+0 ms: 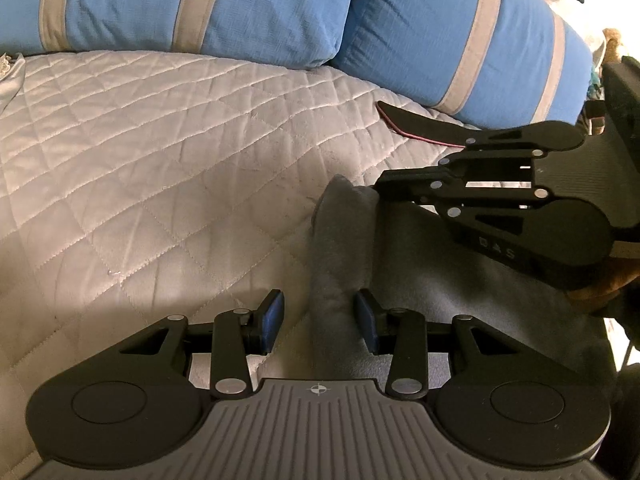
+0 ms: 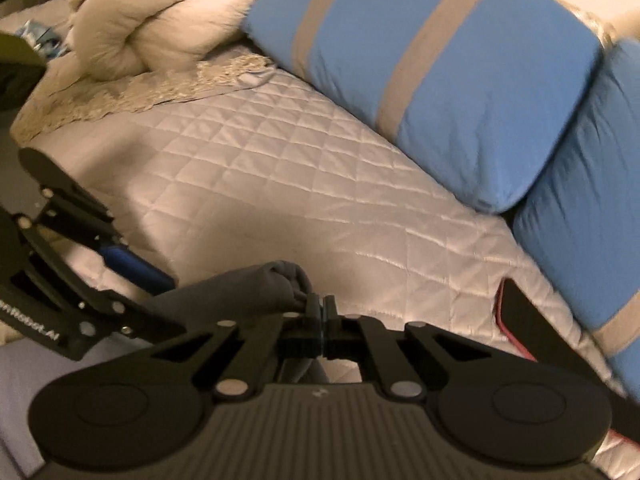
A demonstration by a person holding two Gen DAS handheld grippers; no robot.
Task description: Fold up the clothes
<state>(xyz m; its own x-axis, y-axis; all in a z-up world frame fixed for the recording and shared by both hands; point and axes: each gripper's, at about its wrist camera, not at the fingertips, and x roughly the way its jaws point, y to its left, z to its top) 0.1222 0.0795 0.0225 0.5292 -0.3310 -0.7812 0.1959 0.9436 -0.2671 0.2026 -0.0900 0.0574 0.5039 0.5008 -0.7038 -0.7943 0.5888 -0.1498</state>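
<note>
My right hand-held gripper [image 2: 320,307] is clenching a bunched edge of the soft grey fabric garment [image 1: 344,248], its black jaws pressed fully together with cloth pinched between them. In the left wrist view it is reaching in from the right side, tips buried in the raised fold of that garment.

My left hand-held gripper [image 1: 320,320] is standing released, its blue pads [image 1: 274,314] apart on either side of a grey ridge of the garment; the cloth is running up between them, and I cannot tell whether either pad is touching it. In the right wrist view the same gripper is showing at the left edge, one blue pad lying just beside the rolled cloth.

The garment is lying on the pale quilted satin bedspread [image 1: 160,152] of the bed, at its near side, spreading toward the right under my right hand-held gripper.

Beyond it, two blue pillows with grey stripes [image 2: 440,80] are leaning along the far side of the bed. A flat black object with a red edge [image 2: 524,320] is lying on the quilt near the pillows. A fluffy cream blanket [image 2: 160,12] is sitting bundled at the far left corner, with lace-trimmed cloth [image 2: 140,92] below it.
</note>
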